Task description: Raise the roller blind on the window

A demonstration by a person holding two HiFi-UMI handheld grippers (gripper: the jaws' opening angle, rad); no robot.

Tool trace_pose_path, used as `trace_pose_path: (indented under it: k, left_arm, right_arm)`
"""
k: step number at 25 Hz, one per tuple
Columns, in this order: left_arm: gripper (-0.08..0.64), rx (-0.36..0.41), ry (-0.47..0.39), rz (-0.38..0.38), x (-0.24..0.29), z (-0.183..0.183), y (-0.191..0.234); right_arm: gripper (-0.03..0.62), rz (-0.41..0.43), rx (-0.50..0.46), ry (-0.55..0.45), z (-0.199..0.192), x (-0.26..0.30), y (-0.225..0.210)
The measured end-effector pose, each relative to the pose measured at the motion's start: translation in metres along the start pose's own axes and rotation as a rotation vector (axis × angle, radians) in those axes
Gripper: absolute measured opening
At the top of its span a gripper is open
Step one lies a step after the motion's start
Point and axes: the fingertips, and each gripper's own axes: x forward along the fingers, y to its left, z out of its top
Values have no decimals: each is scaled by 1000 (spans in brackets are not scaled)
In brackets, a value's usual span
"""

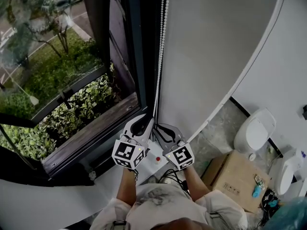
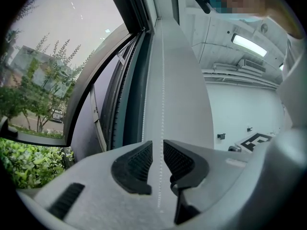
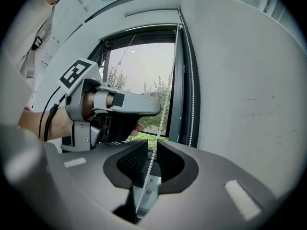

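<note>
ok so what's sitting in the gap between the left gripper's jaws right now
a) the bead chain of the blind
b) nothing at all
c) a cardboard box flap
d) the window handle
a: in the left gripper view the bead chain runs straight down through the gap of the left gripper, whose jaws stand apart, with neither pad pressing on it.

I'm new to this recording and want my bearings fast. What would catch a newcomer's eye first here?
A white bead chain hangs down beside the window, and the left gripper and right gripper meet low on it, the chain running between the fingers of each. Left of them, the window looks down on green shrubs; at lower right stand a toilet and a cardboard box.
</note>
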Motion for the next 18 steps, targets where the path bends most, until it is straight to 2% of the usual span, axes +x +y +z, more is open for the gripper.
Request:
trace_pose_path:
  k: [7,11,14,18]
  left_arm:
    - [68,11,-15,7,-11,3,2]
    - [39,25,-22,21,-19,3,2]
    - [6,26,-25,29,-26,-1,2]
    - [6,19,-17,15,-32,-10,-1]
  right_arm:
    - [80,-30,6,-17,16,-17,-5]
    - [11,-32,5,-84,34,-31,-5]
    - [9,-15,-6,-134,47,-37,-1]
    - [9,-8,8,-143,50,-43,3]
